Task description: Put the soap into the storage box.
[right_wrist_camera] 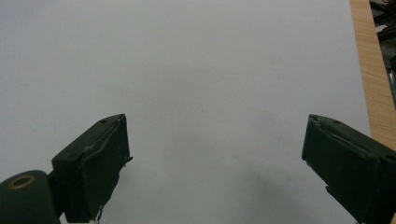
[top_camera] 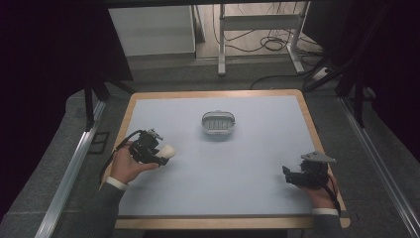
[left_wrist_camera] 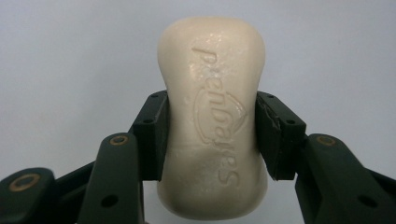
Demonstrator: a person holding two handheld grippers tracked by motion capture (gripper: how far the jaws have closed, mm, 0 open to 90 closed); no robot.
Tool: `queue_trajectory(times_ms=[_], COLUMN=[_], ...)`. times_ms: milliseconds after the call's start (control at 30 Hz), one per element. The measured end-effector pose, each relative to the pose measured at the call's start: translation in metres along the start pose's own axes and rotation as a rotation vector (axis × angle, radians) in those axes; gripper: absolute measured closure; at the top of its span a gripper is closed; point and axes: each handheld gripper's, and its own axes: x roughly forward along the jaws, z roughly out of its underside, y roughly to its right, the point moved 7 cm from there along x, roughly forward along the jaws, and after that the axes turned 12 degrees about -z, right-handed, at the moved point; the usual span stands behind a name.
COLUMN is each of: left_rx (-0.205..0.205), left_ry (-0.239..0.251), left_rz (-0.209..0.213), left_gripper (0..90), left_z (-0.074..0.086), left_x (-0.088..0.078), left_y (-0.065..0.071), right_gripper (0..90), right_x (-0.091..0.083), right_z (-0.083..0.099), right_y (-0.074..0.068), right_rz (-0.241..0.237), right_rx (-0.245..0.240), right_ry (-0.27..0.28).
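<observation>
Where the person's forearms enter at the near edge of the pale blue table mat [top_camera: 237, 173], the right gripper [top_camera: 288, 174] rests low near the mat's right side, its two black jaws spread wide over bare mat with nothing between them. Farther in on the left, the left gripper [top_camera: 163, 154] pinches a cream-coloured, waisted bar of soap [left_wrist_camera: 212, 116] across its narrow middle, holding it clear of the mat. Beyond both, near the mat's centre, sits a small grey oval soap dish [top_camera: 218, 123], well apart from the bar.
</observation>
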Motion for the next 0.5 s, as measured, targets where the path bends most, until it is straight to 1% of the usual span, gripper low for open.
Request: queue_trajectory(times_ms=[100, 233, 500], left_rx=[0.002, -0.009, -0.013], left_ry=[0.009, 0.028, 0.021], left_rz=[0.002, 0.003, 0.01], left_gripper=[49.6, 49.6, 49.6], left_z=[-0.005, -0.011, -0.019], left_x=[0.001, 0.002, 0.008], left_y=[-0.002, -0.003, -0.007], right_gripper=[7.2, 7.2, 7.2], right_x=[-0.001, 0.0, 0.001], right_z=[0.0, 0.0, 0.001], right_y=[-0.001, -0.001, -0.001], right_rz=[-0.004, -0.007, -0.007], right_rx=[-0.005, -0.009, -0.006], right_ry=[0.005, 0.004, -0.001])
